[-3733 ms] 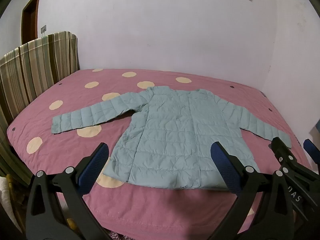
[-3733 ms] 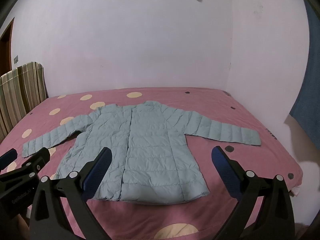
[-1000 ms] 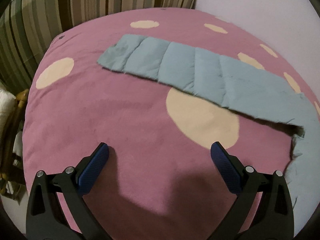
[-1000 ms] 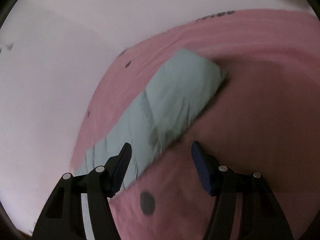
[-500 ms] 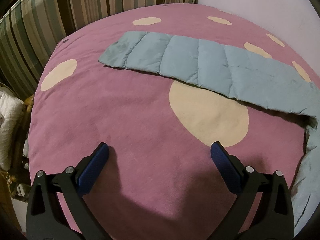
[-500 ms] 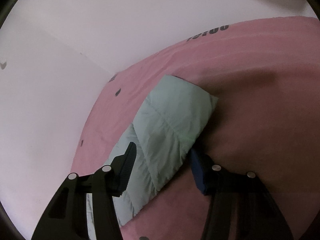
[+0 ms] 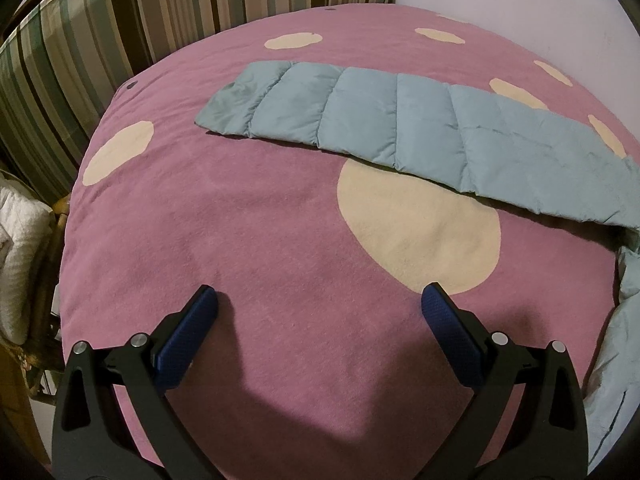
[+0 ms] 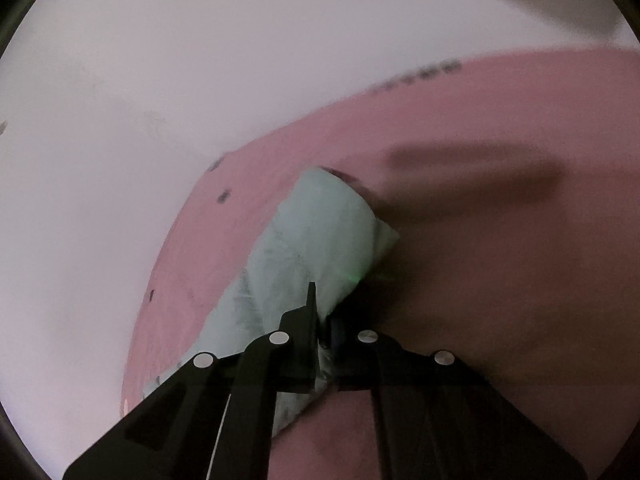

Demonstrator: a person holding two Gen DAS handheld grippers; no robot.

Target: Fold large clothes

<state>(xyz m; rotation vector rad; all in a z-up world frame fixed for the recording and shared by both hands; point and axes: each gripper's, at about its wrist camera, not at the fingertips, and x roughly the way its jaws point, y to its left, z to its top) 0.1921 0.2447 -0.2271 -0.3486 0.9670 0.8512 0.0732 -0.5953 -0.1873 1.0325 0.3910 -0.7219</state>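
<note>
A light blue quilted jacket lies on a pink bed with cream dots. In the left wrist view its left sleeve stretches flat across the bed, cuff at the left, and part of the body shows at the right edge. My left gripper is open and empty, hovering over the bedspread short of the sleeve. In the right wrist view my right gripper is shut on the right sleeve near its cuff, and the sleeve end bunches up ahead of the fingers.
A striped headboard rises behind the bed's left side. White quilted bedding sits beyond the bed's left edge. A pale wall borders the bed on the right side, close to the right sleeve.
My right gripper moved onto the right sleeve and closed on it, lifting the cuff end. My left gripper drifted slightly nearer the left sleeve and stays open.
</note>
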